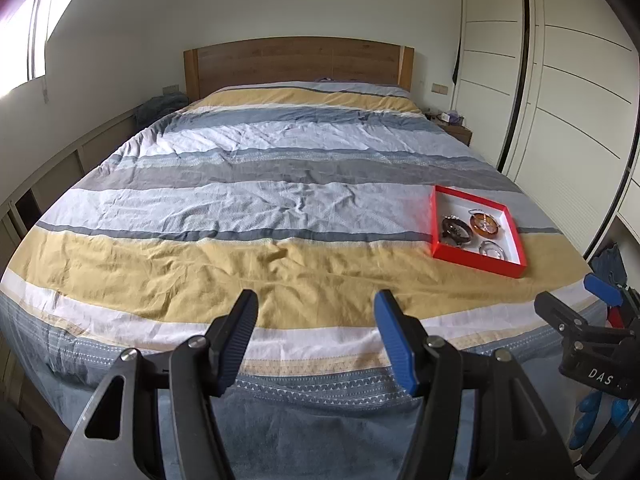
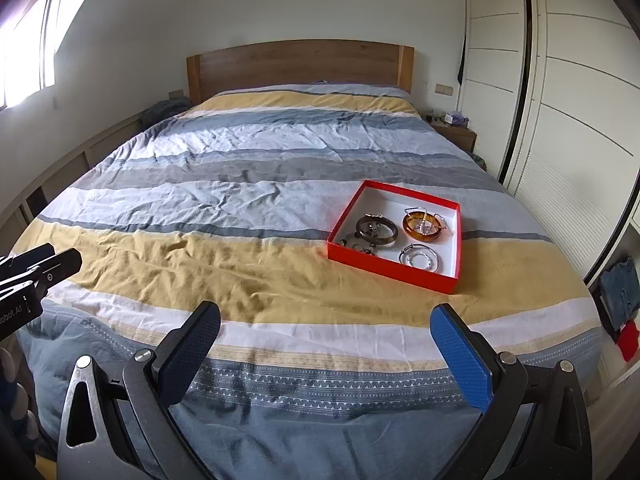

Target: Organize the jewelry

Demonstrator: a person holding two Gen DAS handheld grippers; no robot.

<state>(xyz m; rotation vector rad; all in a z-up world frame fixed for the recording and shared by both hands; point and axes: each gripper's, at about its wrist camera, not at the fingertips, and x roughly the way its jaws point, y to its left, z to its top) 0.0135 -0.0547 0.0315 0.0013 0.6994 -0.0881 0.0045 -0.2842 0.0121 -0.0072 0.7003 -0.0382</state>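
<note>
Striped cotton duvet cover (image 2: 240, 208): bands of mustard yellow, white, grey and slate blue (small white triangle print along the foot edge). Shallow red cardboard box (image 2: 390, 270), white inside. Amber translucent bangle (image 2: 424, 226); dark brown bangle (image 2: 376, 230); silver wire bangles (image 2: 419, 260).

Both wrist cameras are looking from the foot of the bed (image 1: 256, 200) toward the headboard (image 2: 300, 66), sitting a little above the cover. The left view is standing further left, so the red box (image 1: 476, 236) is lying off to its right; the right view is sitting nearer the box. Both are sharing the bed, headboard, wardrobe (image 2: 568, 100) and box.
</note>
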